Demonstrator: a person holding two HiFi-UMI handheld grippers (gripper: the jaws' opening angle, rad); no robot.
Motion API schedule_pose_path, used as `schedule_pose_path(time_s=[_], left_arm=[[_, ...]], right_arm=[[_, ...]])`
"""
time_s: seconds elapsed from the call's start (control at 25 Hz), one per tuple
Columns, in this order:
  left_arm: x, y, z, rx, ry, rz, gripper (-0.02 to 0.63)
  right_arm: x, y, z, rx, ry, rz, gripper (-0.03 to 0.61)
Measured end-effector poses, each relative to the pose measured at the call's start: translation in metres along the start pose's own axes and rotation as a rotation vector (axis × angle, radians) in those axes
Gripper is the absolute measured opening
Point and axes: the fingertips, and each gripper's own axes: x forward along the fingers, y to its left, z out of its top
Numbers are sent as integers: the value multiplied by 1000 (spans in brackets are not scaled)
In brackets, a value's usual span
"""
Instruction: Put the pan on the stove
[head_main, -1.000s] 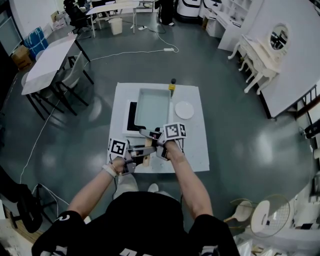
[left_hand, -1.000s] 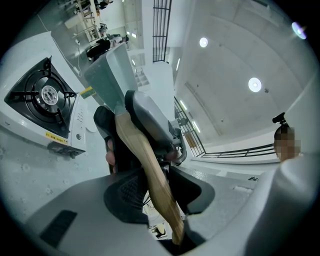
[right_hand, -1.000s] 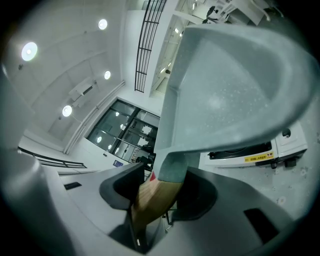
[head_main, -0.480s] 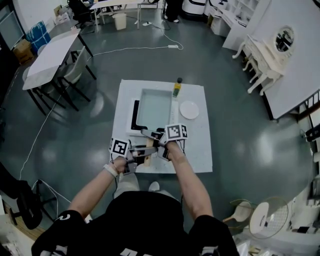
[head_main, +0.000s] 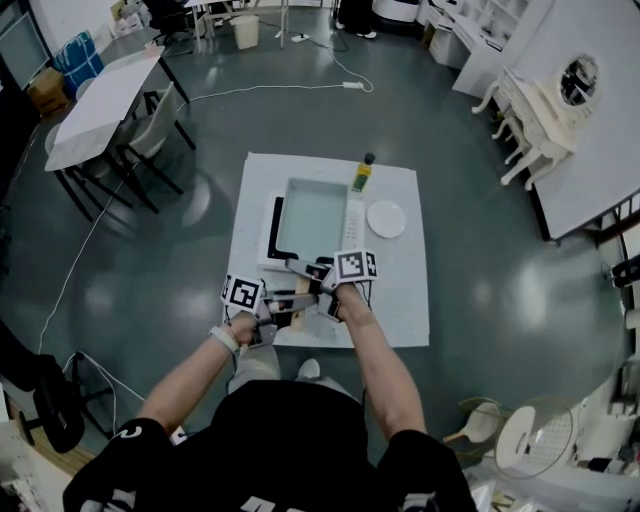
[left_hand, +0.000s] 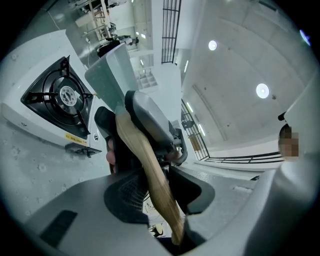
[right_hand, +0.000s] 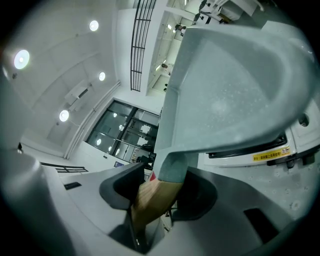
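Above the stove (left_hand: 55, 95), the pan (head_main: 310, 215)'s handle (left_hand: 150, 175) lies between my left fingers (left_hand: 125, 192) and right fingers (right_hand: 120, 187). Both clamp it.

Pan (head_main: 311, 215) was pale grey-green, handle (right_hand: 150, 200) tan wood; stove (left_hand: 30, 120) white, burner (left_hand: 59, 93) black; plate (head_main: 386, 218), table (head_main: 405, 300) white; bottle (head_main: 361, 178) yellow.

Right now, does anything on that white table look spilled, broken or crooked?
Nothing stands out. The left gripper and right gripper clamp the pan by its wooden handle over the stove; the bottle stands upright near the plate.
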Motion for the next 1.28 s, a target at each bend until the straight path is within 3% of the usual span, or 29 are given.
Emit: schedule_pose_path(time_s=[0.12, 0.56, 0.68, 0.8, 0.88, 0.96, 1.04, 1.16, 1.28], left_arm=[[-4, 12, 3, 5, 8, 43, 120], [-7, 25, 7, -97, -7, 7, 120], [-9, 34, 11, -19, 10, 30, 120], [-9, 38, 10, -105, -2, 20, 120], [-10, 45, 11, -79, 6, 26, 120], [-12, 54, 13, -29, 20, 46, 120], [-13, 60, 13, -42, 21, 57, 120], [-13, 64, 13, -95, 11, 39, 120], [-15, 76, 16, -54, 24, 70, 120]], right_arm=[[4, -5, 3, 3, 1, 9, 166], [21, -27, 5, 24, 15, 11, 167], [24, -32, 5, 35, 21, 14, 169], [28, -40, 5, 40, 26, 2, 169], [28, -50, 4, 46, 31, -23, 169], [33, -50, 4, 33, 32, 11, 170], [40, -44, 7, -1, 30, 92, 170], [40, -65, 3, 58, 36, 6, 170], [41, -76, 3, 66, 39, -14, 172]])
